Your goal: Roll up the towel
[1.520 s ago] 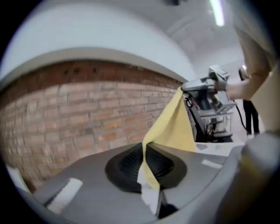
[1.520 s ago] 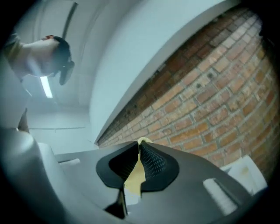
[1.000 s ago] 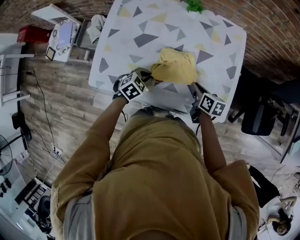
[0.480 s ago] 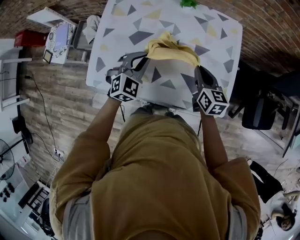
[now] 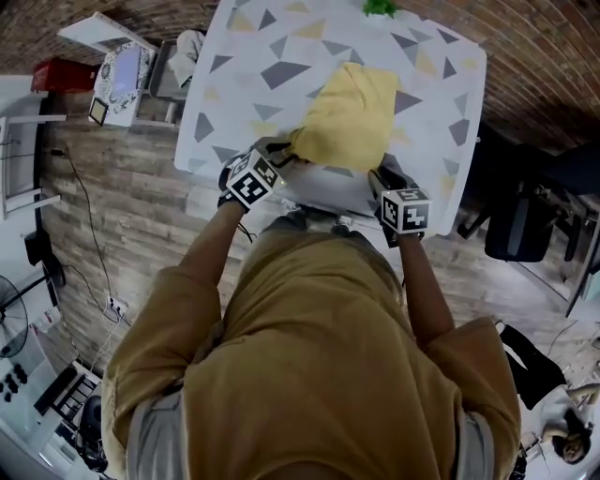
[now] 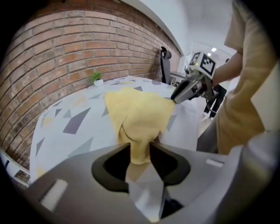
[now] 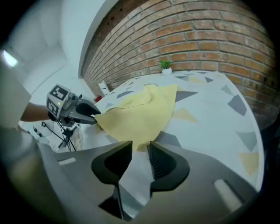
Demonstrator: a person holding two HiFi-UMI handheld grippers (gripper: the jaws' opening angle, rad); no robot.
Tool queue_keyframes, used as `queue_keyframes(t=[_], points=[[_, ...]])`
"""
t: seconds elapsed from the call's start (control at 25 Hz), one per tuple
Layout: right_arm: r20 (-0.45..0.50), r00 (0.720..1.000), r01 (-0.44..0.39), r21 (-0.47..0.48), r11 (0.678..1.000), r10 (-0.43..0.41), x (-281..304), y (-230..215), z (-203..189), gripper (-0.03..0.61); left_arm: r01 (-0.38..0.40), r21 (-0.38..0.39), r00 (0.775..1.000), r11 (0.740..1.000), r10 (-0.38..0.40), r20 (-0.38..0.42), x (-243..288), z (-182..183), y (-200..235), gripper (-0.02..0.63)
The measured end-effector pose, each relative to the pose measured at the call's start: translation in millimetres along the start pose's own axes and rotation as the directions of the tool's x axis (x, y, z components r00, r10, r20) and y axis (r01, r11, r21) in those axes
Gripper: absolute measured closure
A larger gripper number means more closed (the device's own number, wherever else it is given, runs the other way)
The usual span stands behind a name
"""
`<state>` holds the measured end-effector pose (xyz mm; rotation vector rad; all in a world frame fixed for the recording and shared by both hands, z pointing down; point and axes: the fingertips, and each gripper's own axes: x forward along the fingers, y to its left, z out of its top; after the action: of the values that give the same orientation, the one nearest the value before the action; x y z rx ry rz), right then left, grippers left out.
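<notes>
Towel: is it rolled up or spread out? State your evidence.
Spread out: the towel lies open and mostly flat on the table, with no roll.

— What's everything resting on?

— A white desk printed with grey and yellow triangles. A small green plant stands at its far edge.

— And beyond that?

— A brick wall, close behind the plant.

— What's around the desk?

— Wooden floor on the left, with a cable trailing across it and a red box beside a white stand. A black office chair stands on the right.
</notes>
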<state>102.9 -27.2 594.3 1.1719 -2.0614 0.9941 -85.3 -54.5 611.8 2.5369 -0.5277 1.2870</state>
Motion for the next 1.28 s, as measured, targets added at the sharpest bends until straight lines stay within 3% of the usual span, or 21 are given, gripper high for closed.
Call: queue_keyframes(t=[0.08,0.12,0.2,0.28,0.44,0.52,0.72,0.84,0.92,1.0,1.28], points=[[-0.008,0.999,0.038,-0.106,0.994,-0.039,-3.2,-8.8,-2.9,0.433,-0.025,-0.005,0.999,1.000,0.025,0.043,-4.3,0.7,3.3,0.338],[-0.004,0.998,0.064,-0.163,0.984,-0.066,-7.0,-13.3,-2.9,0.414,-0.046,0.007,0.997,0.999,0.045,0.055,-8.3,-1.3,6.0,0.313],[0.025,0.992,0.123,-0.297,0.947,-0.121,-18.2,-19.6,-0.2,0.399,-0.076,0.059,0.995,0.995,0.072,0.063,-17.7,-8.6,7.6,0.313],[0.050,0.989,0.147,-0.449,0.881,-0.140,-25.9,-18.2,-2.9,0.400,-0.077,0.139,0.996,0.987,0.069,0.062,-24.6,-15.2,1.2,0.314],[0.002,0.997,0.057,-0.672,0.739,-0.075,-14.9,3.7,-24.7,0.400,-0.059,0.291,0.998,0.955,0.047,0.048,-19.9,-18.8,-17.2,0.349],[-0.007,0.999,0.033,-0.704,0.709,-0.054,-4.2,12.8,-22.9,0.400,-0.052,0.317,0.998,0.947,0.043,0.036,-9.3,-20.7,-19.3,0.362],[-0.068,0.996,-0.006,-0.712,0.702,-0.061,20.2,9.2,-18.6,0.402,-0.052,0.231,0.998,0.972,0.044,0.039,3.3,-18.7,-6.3,0.407],[-0.106,0.994,-0.053,-0.677,0.734,-0.027,23.8,7.5,-23.2,0.424,-0.033,0.220,0.999,0.975,0.028,0.028,5.6,-18.3,-4.2,0.487],[-0.117,0.993,-0.072,-0.656,0.751,-0.007,23.1,10.7,-26.8,0.478,-0.025,0.209,1.000,0.978,0.022,0.020,3.2,-20.3,-4.6,0.504],[-0.120,0.993,-0.073,-0.660,0.748,-0.009,19.8,13.8,-30.5,0.540,-0.014,0.205,1.000,0.979,0.011,0.016,-2.5,-22.2,-8.1,0.514],[-0.135,0.990,-0.118,-0.592,0.797,0.046,-6.1,21.3,-22.3,0.543,0.102,0.209,0.995,0.972,-0.097,-0.032,-32.1,-20.6,-18.7,0.518]])
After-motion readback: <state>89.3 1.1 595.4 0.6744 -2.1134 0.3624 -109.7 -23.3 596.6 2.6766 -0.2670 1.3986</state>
